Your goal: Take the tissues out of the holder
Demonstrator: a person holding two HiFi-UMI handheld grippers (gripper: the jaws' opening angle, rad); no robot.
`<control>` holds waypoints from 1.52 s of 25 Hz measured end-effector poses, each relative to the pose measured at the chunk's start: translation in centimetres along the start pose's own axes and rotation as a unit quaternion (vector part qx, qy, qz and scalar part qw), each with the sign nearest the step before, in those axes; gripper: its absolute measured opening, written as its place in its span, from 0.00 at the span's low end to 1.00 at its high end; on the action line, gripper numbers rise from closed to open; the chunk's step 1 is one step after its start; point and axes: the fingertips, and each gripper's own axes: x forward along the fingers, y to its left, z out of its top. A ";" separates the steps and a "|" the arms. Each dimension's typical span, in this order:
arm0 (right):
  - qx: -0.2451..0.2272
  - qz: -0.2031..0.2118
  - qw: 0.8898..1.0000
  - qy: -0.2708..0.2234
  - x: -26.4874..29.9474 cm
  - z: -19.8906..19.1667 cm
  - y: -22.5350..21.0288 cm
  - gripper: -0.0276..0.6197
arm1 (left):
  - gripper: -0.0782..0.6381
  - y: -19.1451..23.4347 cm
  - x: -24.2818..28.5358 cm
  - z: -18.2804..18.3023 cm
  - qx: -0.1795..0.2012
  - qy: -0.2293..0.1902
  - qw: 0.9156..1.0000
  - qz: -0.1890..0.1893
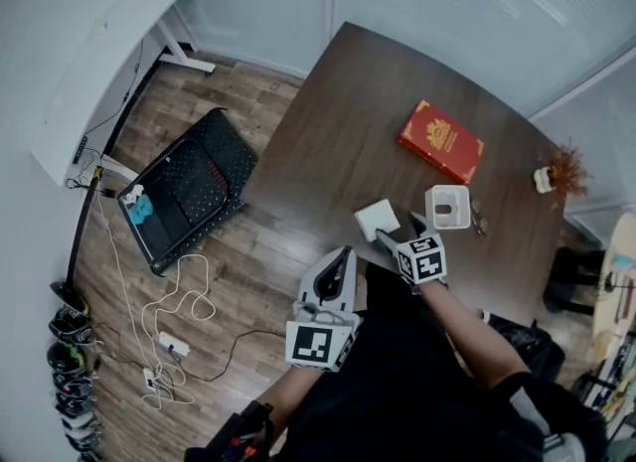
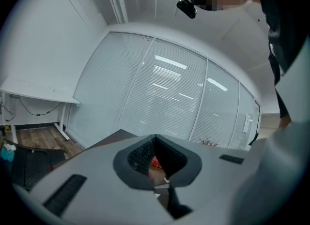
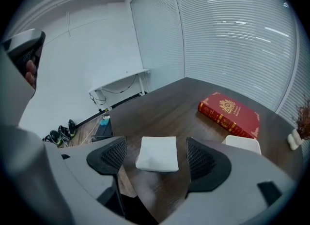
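A folded white stack of tissues [image 1: 378, 220] [image 3: 157, 154] lies flat on the dark table near its front edge. The white tissue holder [image 1: 447, 207] [image 3: 242, 144] stands just right of it, and I cannot see into it. My right gripper [image 1: 397, 232] [image 3: 156, 159] hovers just short of the tissues, open, its jaws wide on either side of the stack without touching it. My left gripper [image 1: 342, 255] [image 2: 155, 144] stays off the table's front edge, tilted up toward the windows, shut with nothing in it.
A red book [image 1: 442, 140] [image 3: 228, 114] lies on the table [image 1: 338, 122] beyond the holder. A small dried plant [image 1: 561, 172] stands at the right edge. On the wooden floor to the left are an open black case [image 1: 189, 187], cables and a white desk [image 1: 109, 53].
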 end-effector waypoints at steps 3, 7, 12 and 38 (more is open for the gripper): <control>0.009 -0.012 1.000 -0.013 -1.8 0.4 -0.1 0.65 | 0.10 -0.8 0.2 0.5 0.000 -0.006 1.000 -0.016; 0.024 -0.035 0.998 -0.043 -5.1 1.1 -0.9 0.65 | 0.10 -2.4 0.7 0.4 -0.011 -0.007 0.999 -0.038; 0.052 -0.074 0.992 -0.093 -8.9 1.4 -2.5 0.65 | 0.10 -3.5 1.6 0.2 -0.016 -0.009 0.999 -0.051; 0.085 -0.181 0.934 -0.296 -29.6 4.0 -13.1 0.32 | 0.10 -21.0 10.4 -0.3 0.060 -0.009 0.981 -0.182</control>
